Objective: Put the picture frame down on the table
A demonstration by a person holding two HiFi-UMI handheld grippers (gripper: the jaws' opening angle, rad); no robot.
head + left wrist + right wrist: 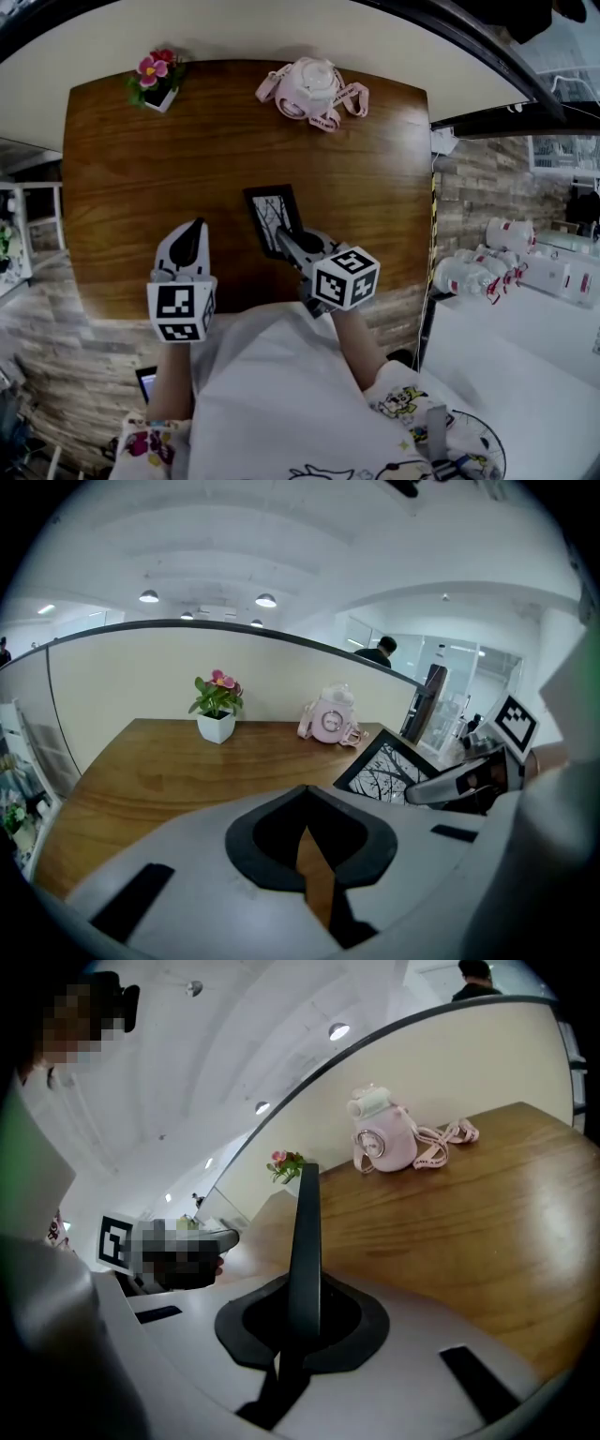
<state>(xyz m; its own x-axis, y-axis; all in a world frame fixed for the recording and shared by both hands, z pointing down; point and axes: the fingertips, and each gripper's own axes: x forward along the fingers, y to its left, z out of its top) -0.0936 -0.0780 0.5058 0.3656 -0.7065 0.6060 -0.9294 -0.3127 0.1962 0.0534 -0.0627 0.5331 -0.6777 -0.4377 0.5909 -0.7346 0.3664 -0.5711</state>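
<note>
1. The right hand-held gripper [287,240] is clamped on the near end of the picture frame [274,212]. In the right gripper view the frame stands edge-on between the jaws, which pinch it from both sides
2. The frame hangs tilted over the middle of the wooden worktop [131,187], picture side up, with its far end pointing toward the back. I cannot tell whether its lowest corner already touches the wood
3. The left hand-held gripper [193,231] is closed on nothing, with only a sliver of wood showing through its jaws. It hovers just beside the frame on the left, apart from it
4. The step in hand looks like the final lowering. Bring the far edge down first so it meets the wood gently, then level the wrist until the back lies flat
5. Hold the grip until the worktop carries the frame. Released too soon, it would probably drop and slap down on its back
6. One jaw sits under the near end and may get trapped there, so open slowly and draw straight back toward the body
7. The landing spot is bare. The potted flower [155,79] and the pink bottle [312,86] with its strap stand well apart at the back edge, so nothing needs steering round
8. If the frame slides, the left hand-held gripper could steady its side, but otherwise it should stay clear
</note>
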